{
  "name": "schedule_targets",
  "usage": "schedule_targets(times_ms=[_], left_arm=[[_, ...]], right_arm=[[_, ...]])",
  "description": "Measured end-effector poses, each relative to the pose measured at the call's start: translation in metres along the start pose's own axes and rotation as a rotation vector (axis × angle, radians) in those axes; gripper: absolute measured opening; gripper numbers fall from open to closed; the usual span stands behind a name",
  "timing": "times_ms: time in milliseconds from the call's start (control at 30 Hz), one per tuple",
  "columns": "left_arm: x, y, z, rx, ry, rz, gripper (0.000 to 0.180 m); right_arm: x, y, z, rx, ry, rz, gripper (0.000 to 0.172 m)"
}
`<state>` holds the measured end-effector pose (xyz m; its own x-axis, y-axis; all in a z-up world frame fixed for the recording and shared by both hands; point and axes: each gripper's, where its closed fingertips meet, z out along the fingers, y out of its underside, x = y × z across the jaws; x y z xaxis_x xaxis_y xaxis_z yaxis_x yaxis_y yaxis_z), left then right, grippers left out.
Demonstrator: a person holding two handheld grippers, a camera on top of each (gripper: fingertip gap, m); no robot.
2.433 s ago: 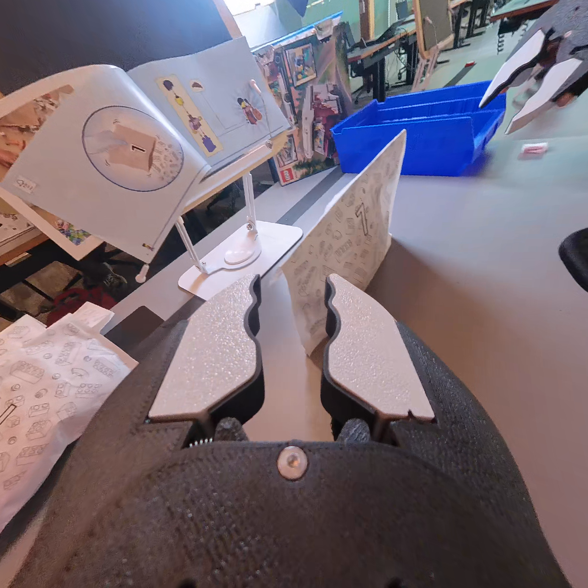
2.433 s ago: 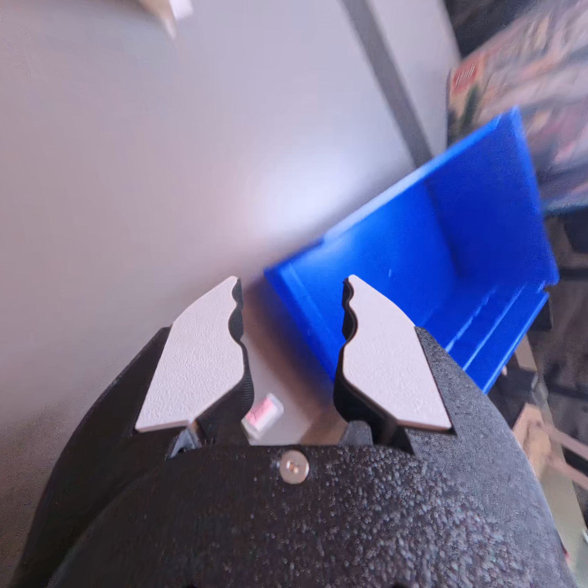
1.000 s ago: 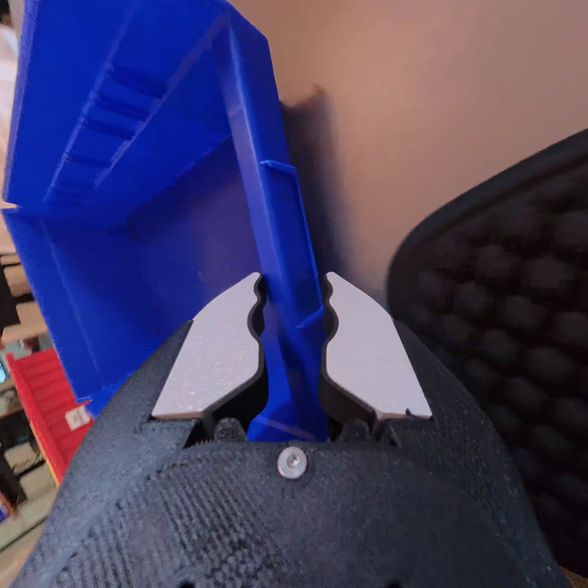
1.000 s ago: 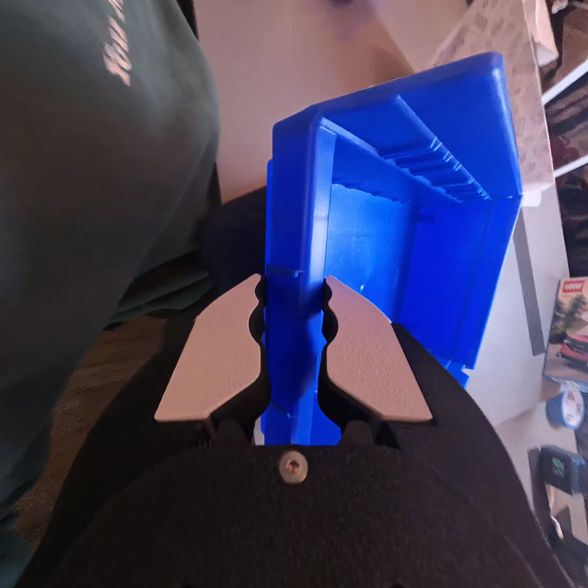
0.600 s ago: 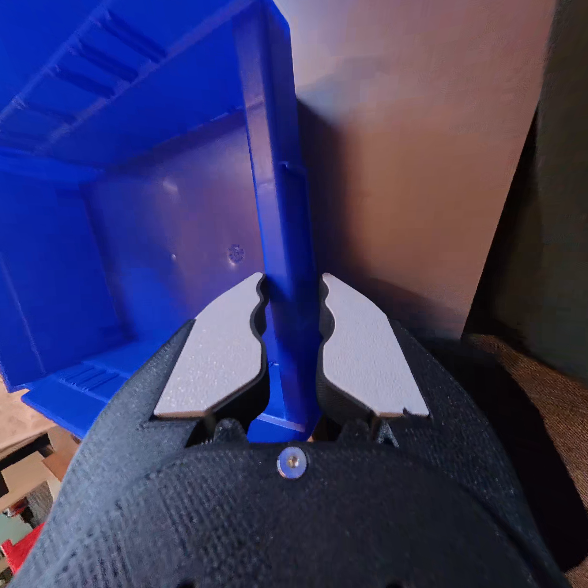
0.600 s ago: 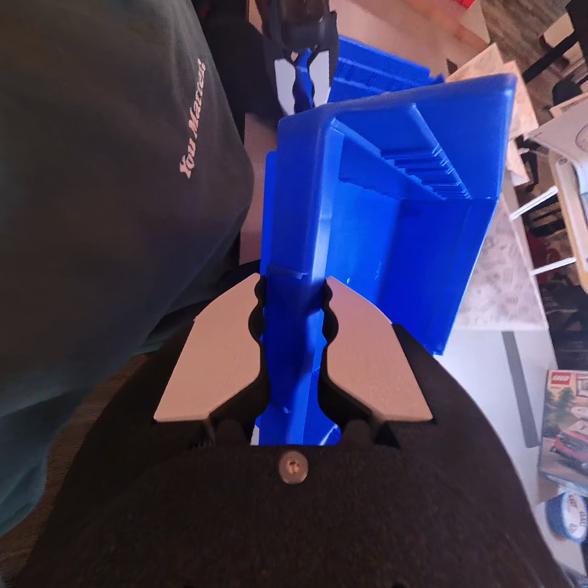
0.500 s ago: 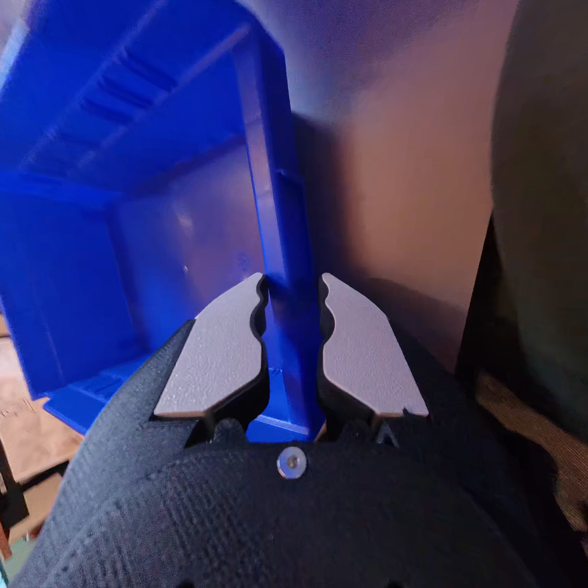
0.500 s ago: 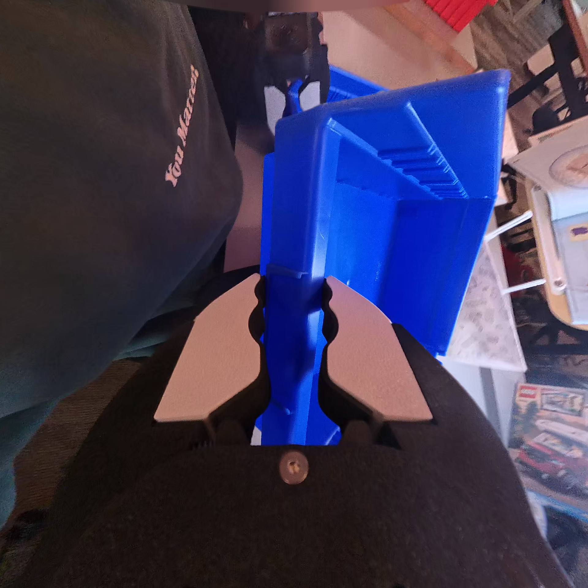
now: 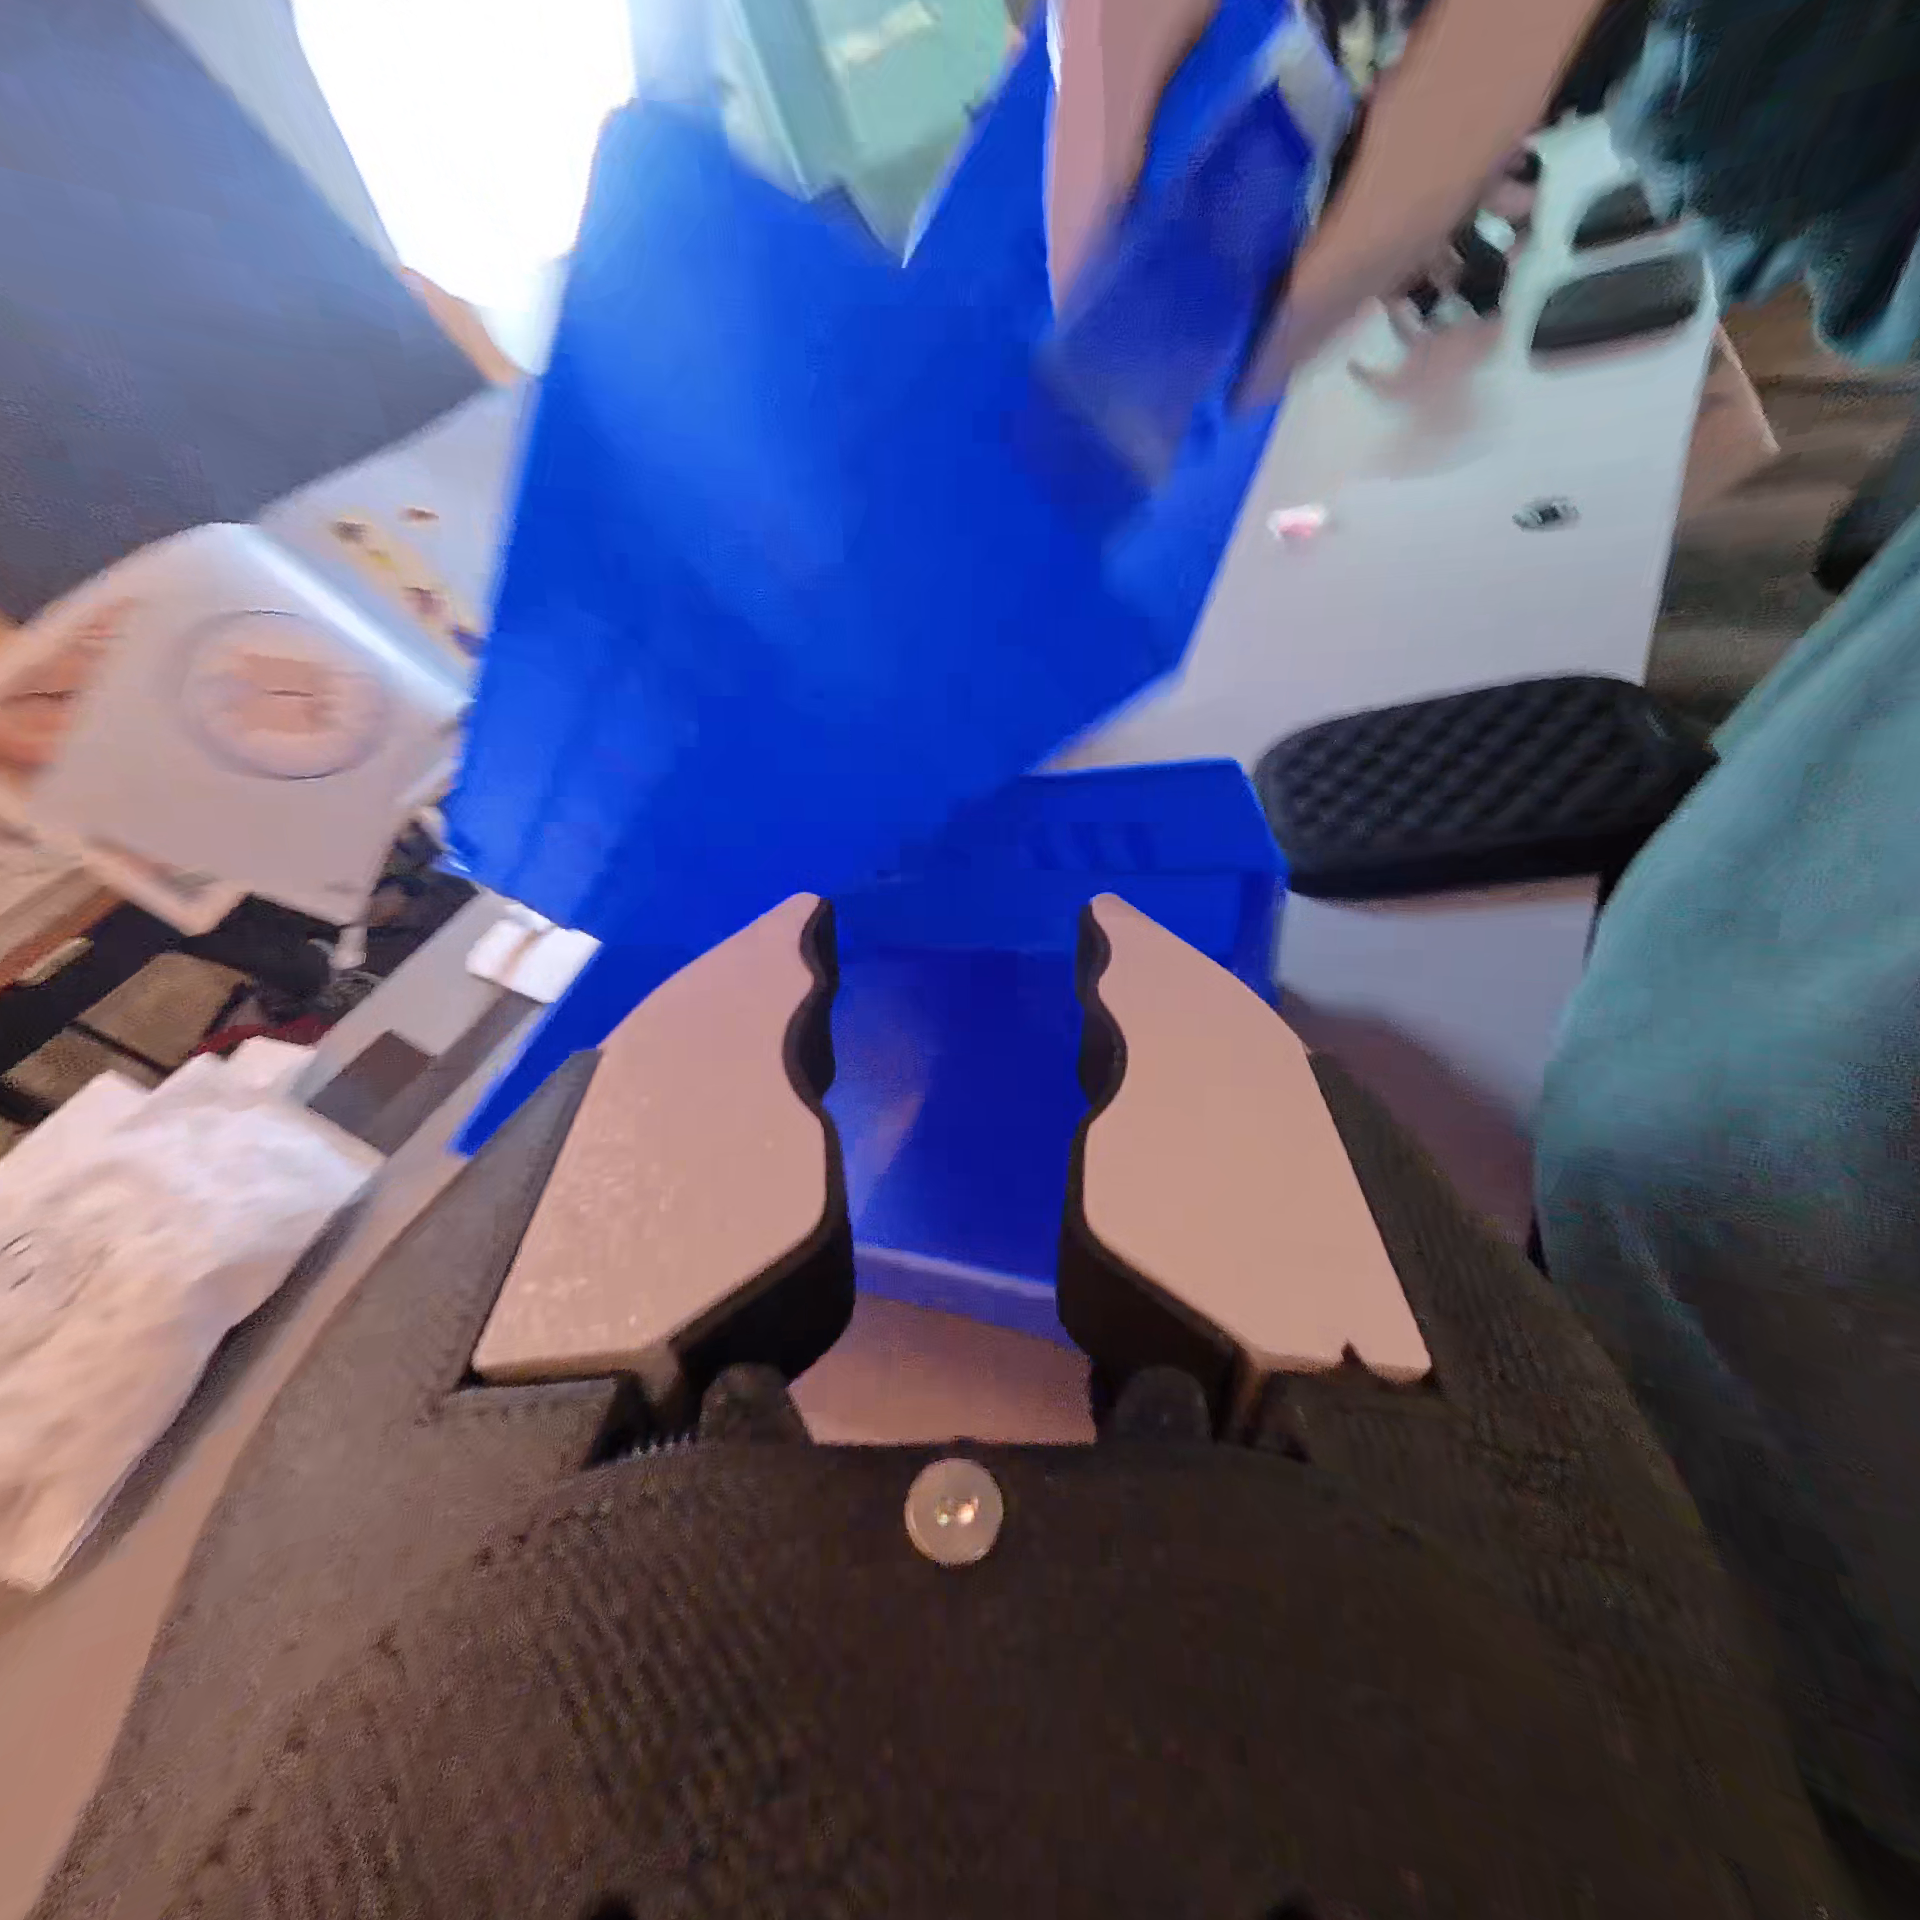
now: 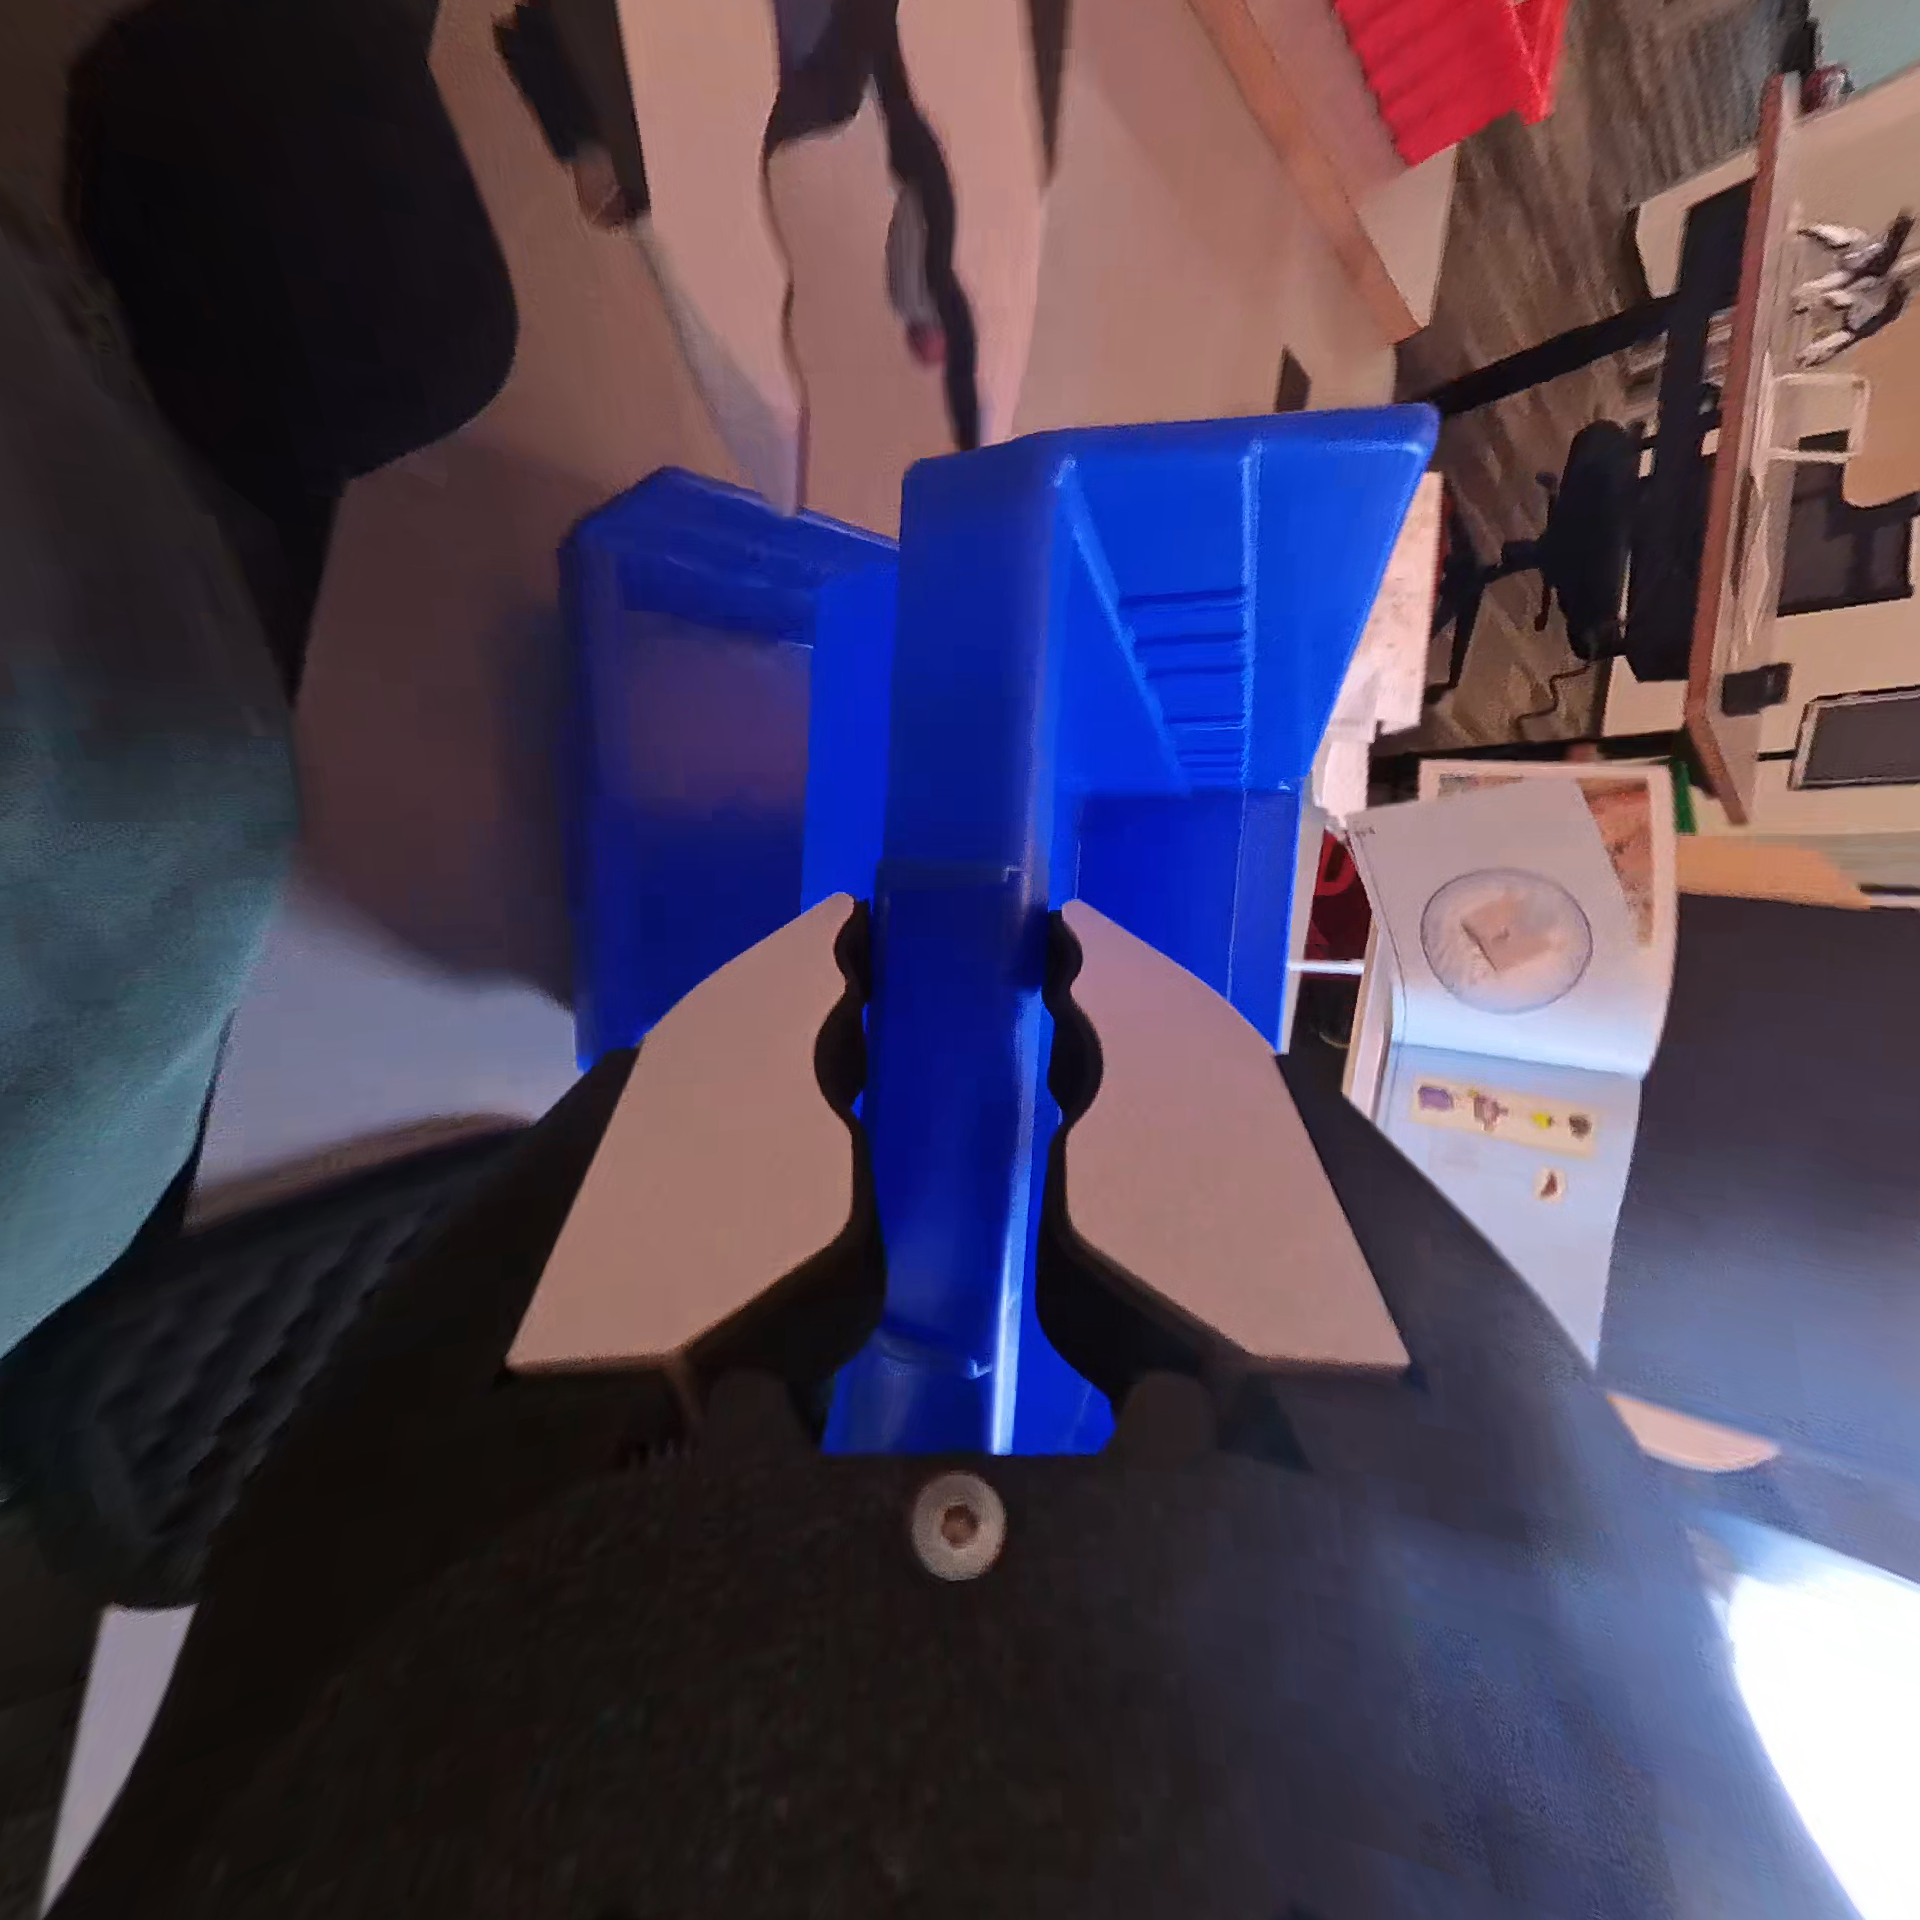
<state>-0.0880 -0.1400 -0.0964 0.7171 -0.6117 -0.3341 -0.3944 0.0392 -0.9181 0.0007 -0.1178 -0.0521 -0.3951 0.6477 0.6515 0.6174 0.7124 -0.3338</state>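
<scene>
Probably an office: desks [image 10: 1756, 312], swivel chair [image 10: 1590, 540].

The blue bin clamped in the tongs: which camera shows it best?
The right wrist view: the held blue bin is sharp there, its wall pinched by the right gripper. The left wrist view shows it only as a large blur above a second bin.

Upper blue bin [image 9: 790, 540] motion-blurred

Bright blue bins [image 10: 1143, 582], one clamped in pale grey jaws with black bodies (right gripper [image 10: 956, 914]), light grey worktop [image 9: 1455, 582], black diamond-quilted pad [image 9: 1475, 769], teal sleeve [image 9: 1745, 1039], red crate [image 10: 1444, 62], white printed paper bag [image 9: 135, 1247], pale blue booklet [image 10: 1507, 997]
</scene>
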Motion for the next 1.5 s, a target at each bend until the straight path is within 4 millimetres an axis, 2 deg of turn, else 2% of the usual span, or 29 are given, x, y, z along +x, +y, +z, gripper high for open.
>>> schedule_targets(times_ms=[133,233,367,467,533,600,667,733,800,867,933,1000,1067,1133,1167,1233,1300,1333,1400,1467,1500], left_arm=[[-0.031,0.006,-0.039,0.019,-0.124,-0.009,0.045],[-0.04,0.018,-0.051,-0.005,-0.148,-0.034,0.044],[-0.04,0.034,-0.047,-0.036,-0.118,-0.075,0.043],[-0.034,0.051,-0.033,-0.1,-0.081,-0.076,0.044],[-0.027,0.058,-0.021,-0.141,-0.041,-0.068,0.045],[-0.019,0.061,-0.012,-0.168,-0.009,-0.04,0.045],[-0.016,0.059,-0.009,-0.176,-0.001,-0.001,0.045],[-0.016,0.056,-0.011,-0.177,0.0,0.009,0.045],[-0.016,0.057,-0.015,-0.199,0.013,0.041,0.05],[-0.016,0.063,-0.023,-0.251,0.017,0.165,0.053],[-0.022,0.074,-0.032,-0.349,0.007,0.229,0.049],[-0.015,0.085,-0.035,-0.421,0.057,0.112,0.061],[-0.006,0.078,-0.035,-0.37,0.077,0.005,0.06],[0.003,0.076,-0.029,-0.334,0.071,-0.099,0.058],[0.008,0.084,-0.025,-0.358,0.068,-0.114,0.061],[0.008,0.099,-0.014,-0.407,0.014,-0.075,0.058],[0.019,0.106,0.001,-0.389,0.05,-0.069,0.048],[0.018,0.111,0.008,-0.39,0.042,-0.071,0.052],[0.013,0.116,0.015,-0.395,0.016,-0.096,0.048],[0.0,0.116,0.01,-0.446,-0.075,0.033,0.051],[-0.003,0.102,0.007,-0.419,-0.109,0.088,0.053]], right_arm=[[-0.017,-0.02,0.057,-0.043,-0.049,-0.095,0.032],[-0.038,-0.024,0.091,-0.075,-0.077,-0.128,0.032],[-0.081,-0.019,0.125,-0.098,-0.217,-0.036,0.031],[-0.1,-0.011,0.142,-0.075,-0.253,0.025,0.029],[-0.096,-0.01,0.142,-0.016,-0.236,0.085,0.034],[-0.092,-0.011,0.129,0.062,-0.246,0.148,0.043],[-0.087,-0.015,0.1,0.185,-0.279,0.245,0.044],[-0.068,-0.009,0.067,0.296,-0.24,0.375,0.044],[-0.037,0.018,0.042,0.326,-0.105,0.488,0.046],[-0.019,0.053,0.029,0.31,-0.036,0.609,0.053],[-0.023,0.076,0.03,0.308,-0.095,0.747,0.062],[-0.036,0.089,0.04,0.292,-0.152,0.816,0.069],[-0.048,0.09,0.051,0.281,-0.164,0.816,0.073],[-0.054,0.09,0.062,0.268,-0.126,0.807,0.062],[-0.054,0.094,0.069,0.236,-0.087,0.794,0.056],[-0.053,0.104,0.081,0.167,-0.002,0.751,0.045],[-0.053,0.108,0.09,0.139,0.04,0.701,0.023],[-0.057,0.107,0.094,0.13,0.031,0.688,0.015],[-0.06,0.107,0.1,0.114,0.034,0.66,0.013],[-0.054,0.104,0.094,0.169,0.047,0.652,0.022],[-0.048,0.102,0.085,0.229,0.055,0.673,0.027]])
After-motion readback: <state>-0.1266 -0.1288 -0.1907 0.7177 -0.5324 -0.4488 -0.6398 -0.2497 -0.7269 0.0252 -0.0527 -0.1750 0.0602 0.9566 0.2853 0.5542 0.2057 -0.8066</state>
